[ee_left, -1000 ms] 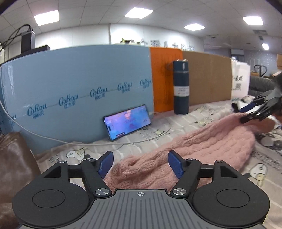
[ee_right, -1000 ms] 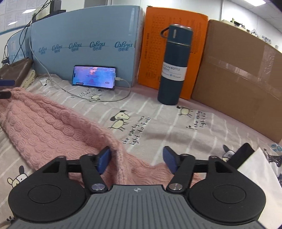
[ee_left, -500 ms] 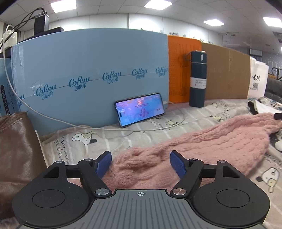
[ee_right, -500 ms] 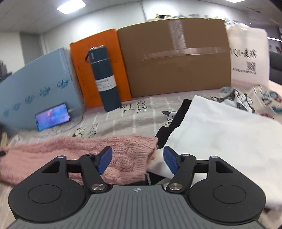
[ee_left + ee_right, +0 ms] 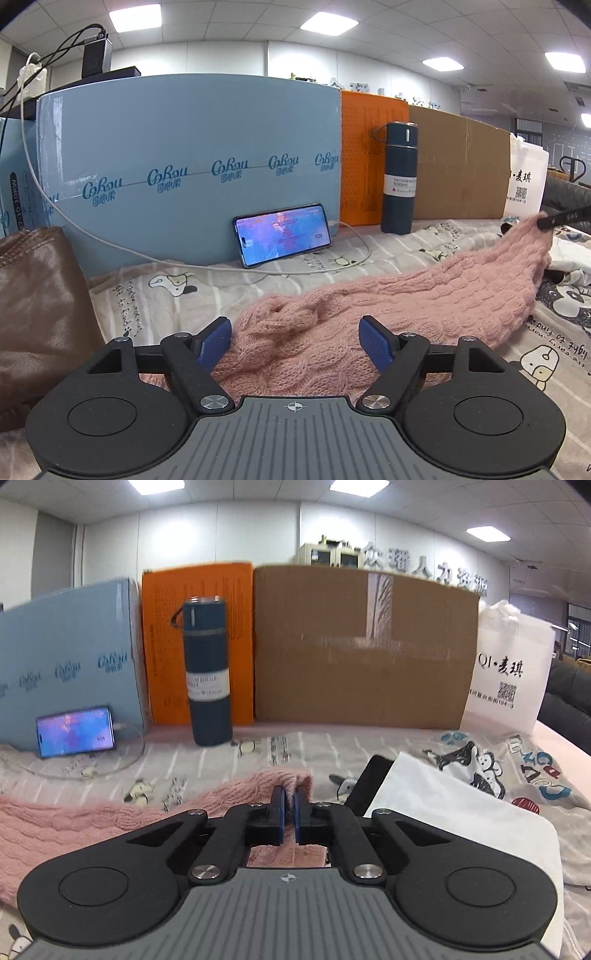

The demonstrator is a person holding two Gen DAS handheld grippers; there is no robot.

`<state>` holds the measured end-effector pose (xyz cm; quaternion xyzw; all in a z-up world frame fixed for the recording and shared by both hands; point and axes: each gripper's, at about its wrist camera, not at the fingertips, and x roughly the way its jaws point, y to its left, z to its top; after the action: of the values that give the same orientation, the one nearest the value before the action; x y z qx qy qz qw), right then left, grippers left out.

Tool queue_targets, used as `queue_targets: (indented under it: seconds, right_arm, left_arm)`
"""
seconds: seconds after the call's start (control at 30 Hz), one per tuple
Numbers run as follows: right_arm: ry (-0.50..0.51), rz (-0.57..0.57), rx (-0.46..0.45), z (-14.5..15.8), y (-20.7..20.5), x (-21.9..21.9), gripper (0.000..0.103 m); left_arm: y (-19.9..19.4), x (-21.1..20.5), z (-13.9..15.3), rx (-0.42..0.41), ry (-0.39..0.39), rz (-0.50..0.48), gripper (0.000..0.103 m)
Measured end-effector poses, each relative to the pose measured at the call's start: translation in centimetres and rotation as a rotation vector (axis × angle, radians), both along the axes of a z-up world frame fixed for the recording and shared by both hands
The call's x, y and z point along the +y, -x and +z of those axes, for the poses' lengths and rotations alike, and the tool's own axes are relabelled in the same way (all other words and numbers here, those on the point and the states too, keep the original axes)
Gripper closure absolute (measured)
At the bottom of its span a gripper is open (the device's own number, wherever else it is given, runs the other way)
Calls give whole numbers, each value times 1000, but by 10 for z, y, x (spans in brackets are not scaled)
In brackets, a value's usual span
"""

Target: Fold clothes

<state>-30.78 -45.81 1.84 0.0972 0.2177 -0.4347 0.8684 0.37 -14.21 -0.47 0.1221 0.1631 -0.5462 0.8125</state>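
While your right gripper (image 5: 290, 806) pinches the end of the pink knit sweater (image 5: 388, 314) and lifts it off the printed sheet (image 5: 155, 295), your left gripper (image 5: 295, 341) hangs with its jaws spread wide over the bunched near end. The sweater lies stretched in a long band between the two. Close the left fingers on a full fold of knit, not a loose loop, and keep the band taut and level, clear of the white garment (image 5: 461, 812).
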Motion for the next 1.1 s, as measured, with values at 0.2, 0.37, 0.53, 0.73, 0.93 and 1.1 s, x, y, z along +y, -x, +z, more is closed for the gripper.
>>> queue_targets:
  seconds: [0.2, 0.37, 0.53, 0.73, 0.93, 1.1]
  right_arm:
    - [-82, -81, 13, -25, 5, -5, 93]
    - [-144, -99, -173, -4, 27, 21, 58]
    - [-513, -63, -446, -14, 40, 17, 33]
    - [-646, -145, -487, -43, 19, 0, 33]
    - [-652, -177, -655, -65, 10, -13, 32]
    - [-636, -223, -649, -72, 6, -13, 76]
  left_arm:
    - [-3, 10, 4, 8, 40, 26, 25]
    - [-6, 19, 8, 16, 76, 51, 16]
    - [-9, 28, 11, 27, 111, 75, 15]
    - [-14, 33, 8, 56, 117, 92, 14]
    - [-17, 33, 4, 69, 113, 101, 12]
    - [-19, 34, 3, 74, 114, 108, 11]
